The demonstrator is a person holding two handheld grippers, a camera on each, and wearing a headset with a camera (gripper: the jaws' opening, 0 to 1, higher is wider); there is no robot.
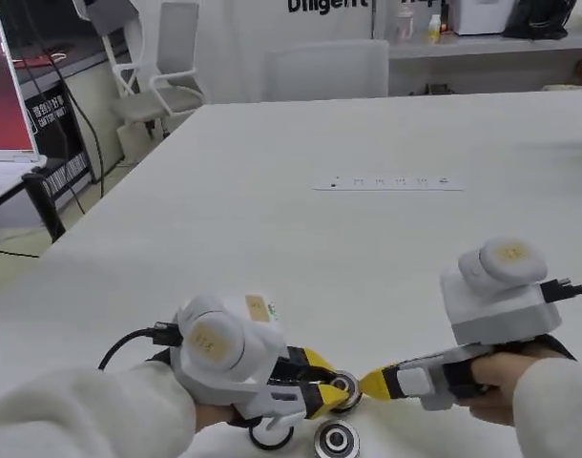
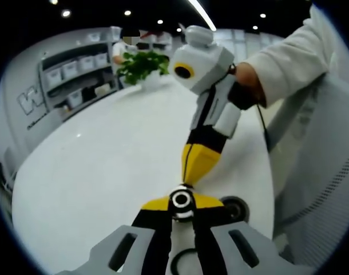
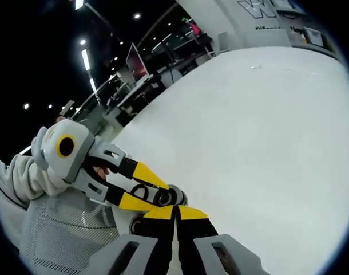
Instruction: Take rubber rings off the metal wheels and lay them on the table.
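Observation:
My left gripper (image 1: pixel 337 391) is shut on a small metal wheel (image 1: pixel 346 387) with a black rubber ring around it, held just above the white table (image 1: pixel 301 248). In the left gripper view the wheel (image 2: pixel 182 200) sits between my yellow fingertips. My right gripper (image 1: pixel 367 385) is shut, and its yellow tips press against the wheel's rim from the right. I cannot tell whether they pinch the rubber. The right gripper view has the held wheel (image 3: pixel 166 196) just beyond my closed tips (image 3: pixel 174 209). A second wheel (image 1: pixel 336 441) lies on the table below, and a loose black ring (image 1: pixel 270 435) lies beside it.
A flat white power strip (image 1: pixel 388 183) lies mid-table. Beyond the far edge stand office chairs (image 1: pixel 167 67), with a shelf (image 1: pixel 482 43) behind them. A red screen on a stand (image 1: pixel 10 95) is at the far left. The table's near edge runs close under my hands.

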